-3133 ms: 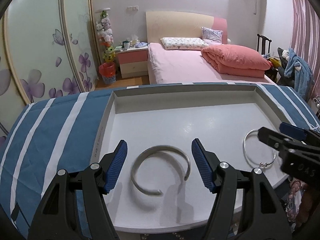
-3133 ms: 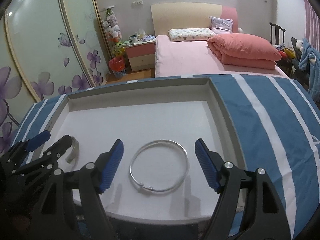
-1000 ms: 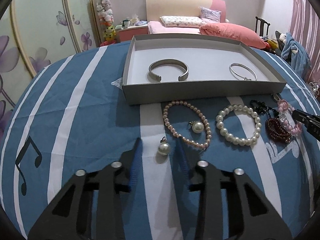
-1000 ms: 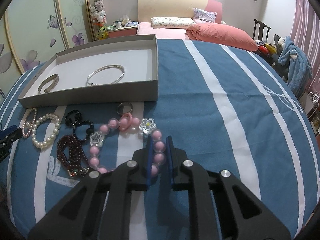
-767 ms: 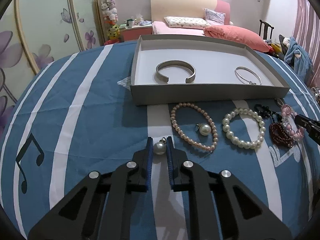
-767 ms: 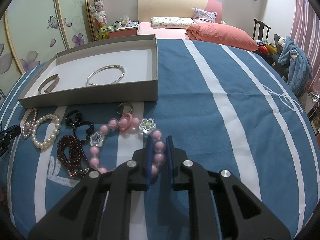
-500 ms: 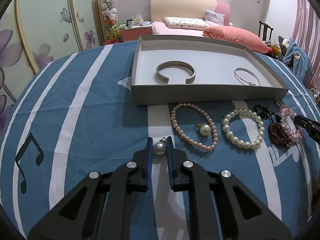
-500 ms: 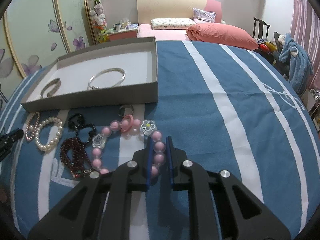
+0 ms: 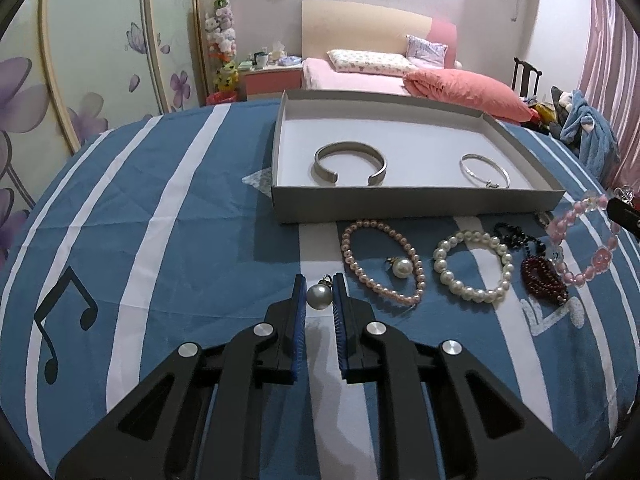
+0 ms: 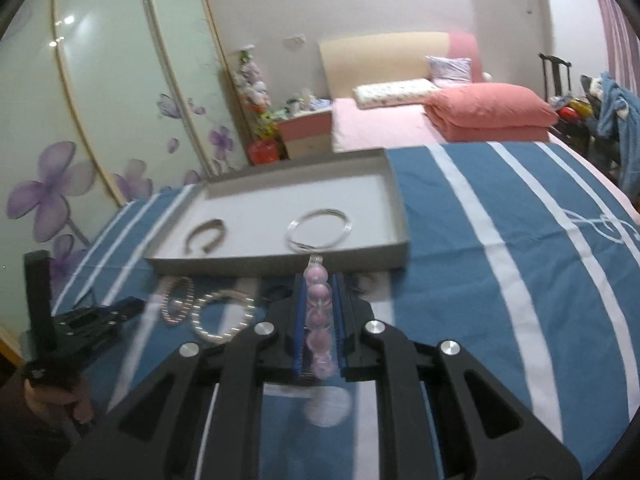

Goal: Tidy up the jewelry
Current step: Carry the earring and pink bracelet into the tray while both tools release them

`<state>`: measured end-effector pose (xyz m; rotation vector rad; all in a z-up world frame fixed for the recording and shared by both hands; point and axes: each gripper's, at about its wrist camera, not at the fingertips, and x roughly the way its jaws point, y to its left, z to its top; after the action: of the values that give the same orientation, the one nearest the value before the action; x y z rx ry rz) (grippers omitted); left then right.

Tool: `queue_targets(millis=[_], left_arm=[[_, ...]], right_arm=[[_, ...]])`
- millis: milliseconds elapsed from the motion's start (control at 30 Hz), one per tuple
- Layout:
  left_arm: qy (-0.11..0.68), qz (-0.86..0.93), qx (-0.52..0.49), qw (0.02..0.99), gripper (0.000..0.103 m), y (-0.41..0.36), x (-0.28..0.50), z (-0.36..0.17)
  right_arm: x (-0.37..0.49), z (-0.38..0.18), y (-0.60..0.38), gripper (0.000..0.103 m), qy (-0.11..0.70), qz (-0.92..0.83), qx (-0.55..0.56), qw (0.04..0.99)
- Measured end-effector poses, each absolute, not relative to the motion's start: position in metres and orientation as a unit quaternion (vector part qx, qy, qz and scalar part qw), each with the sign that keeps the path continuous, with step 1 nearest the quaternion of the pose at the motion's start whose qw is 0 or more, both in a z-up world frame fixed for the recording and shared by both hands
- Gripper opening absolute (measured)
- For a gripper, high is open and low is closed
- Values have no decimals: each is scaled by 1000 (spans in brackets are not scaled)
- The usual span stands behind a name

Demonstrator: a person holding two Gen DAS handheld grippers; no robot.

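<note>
A single pearl earring (image 9: 319, 296) is pinched between the blue pads of the left gripper (image 9: 319, 300), whose jaws are drawn narrow around it. Only the round sides of the pearl are gripped, so it could be squeezed out forward if the pads are tilted or the pressure is eased. Its small metal loop points ahead of the claw and could be caught on the near wall of the grey tray (image 9: 416, 208), which lies straight ahead and slightly to the right.

The right gripper (image 10: 318, 312) is closed on the pink bead bracelet (image 10: 318, 308), with several beads held in a row between the pads. In the left view the rest of the pink bead bracelet (image 9: 582, 248) is seen hanging as a loose loop, lifted off the cloth. That loop could be swung into the dark red bead bracelet (image 9: 542, 276) and the black bead strand (image 9: 516, 236) just beside it, and these might be dragged along.

The right view is blurred, which suggests motion, so the loop may also be snagged on the tray edge ahead of the claw. Inside the tray, the open silver cuff (image 9: 350, 164) and the thin silver bangle (image 9: 484, 170) could be knocked or covered if the bracelet is dropped from too high. The second pearl earring (image 9: 401, 267) and the pearl bracelets lie to the right of the left claw.
</note>
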<state>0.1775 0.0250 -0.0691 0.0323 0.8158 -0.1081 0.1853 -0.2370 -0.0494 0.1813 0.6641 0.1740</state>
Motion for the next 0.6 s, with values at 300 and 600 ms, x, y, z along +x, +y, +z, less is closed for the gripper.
queue_targets(millis=[300, 600], left_arm=[[354, -54, 24, 933, 14, 17, 165, -55], [331, -50, 26, 942, 14, 9, 158, -47]], right_arm=[[178, -42, -226, 13, 307, 100, 98, 941], [171, -38, -223, 13, 290, 98, 95, 947]])
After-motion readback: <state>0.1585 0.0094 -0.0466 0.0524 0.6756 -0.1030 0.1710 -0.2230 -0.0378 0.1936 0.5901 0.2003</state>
